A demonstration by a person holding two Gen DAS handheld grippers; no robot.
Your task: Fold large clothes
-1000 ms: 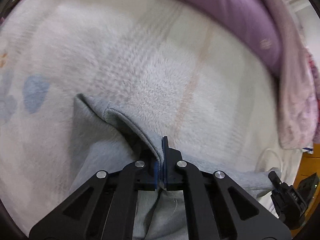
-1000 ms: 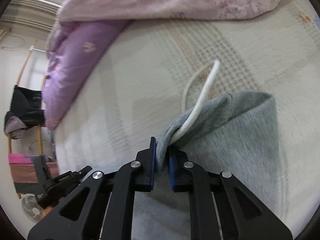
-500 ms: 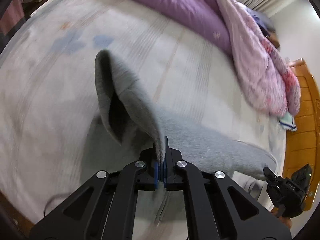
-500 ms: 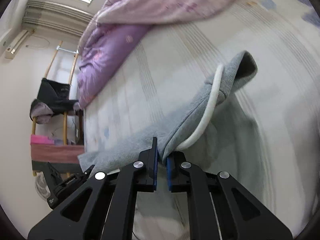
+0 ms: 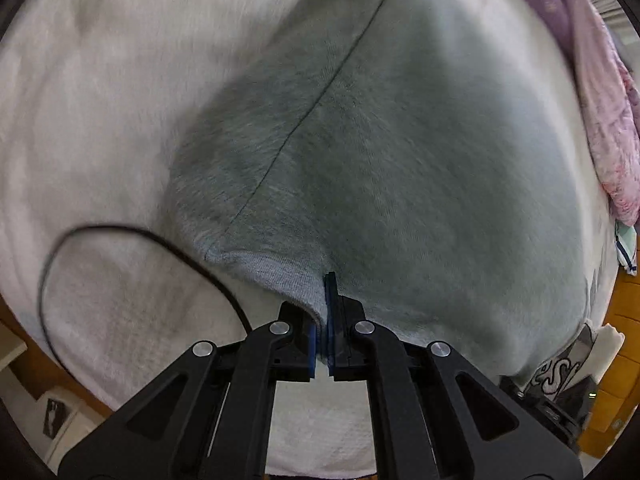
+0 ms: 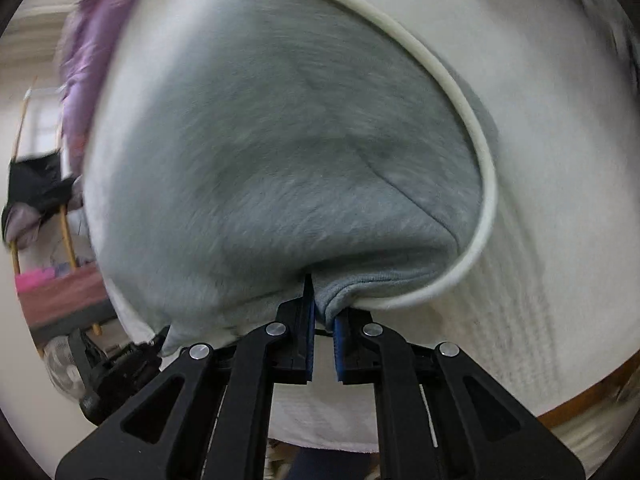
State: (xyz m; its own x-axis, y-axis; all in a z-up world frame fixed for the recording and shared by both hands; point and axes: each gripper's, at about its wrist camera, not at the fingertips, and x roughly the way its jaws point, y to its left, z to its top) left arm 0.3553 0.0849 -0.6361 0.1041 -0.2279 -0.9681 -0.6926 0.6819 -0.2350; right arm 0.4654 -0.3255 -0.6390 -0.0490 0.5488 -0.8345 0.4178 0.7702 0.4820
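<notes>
Left gripper (image 5: 325, 312) is pinching the ribbed hem of the grey garment (image 5: 400, 152), jaws nearly closed on the fabric. Right gripper (image 6: 322, 312) is clamping the same garment's edge (image 6: 280, 160), slightly wider gap, beside a white drawstring (image 6: 476, 136). Garment is spreading away over the white bed cover (image 5: 100, 80); purple duvet (image 5: 556, 4) is lying at far right.

between the matt black plastic fingers (image 5: 298, 316) with blue rubbery pads, the grey sweatshirt (image 5: 380, 152) is soft, fuzzy fleece cloth with a ribbed knit hem. beyond the fingers, the bed (image 5: 100, 100) cover looks plush white; the white cord (image 6: 472, 128) is smooth.
</notes>
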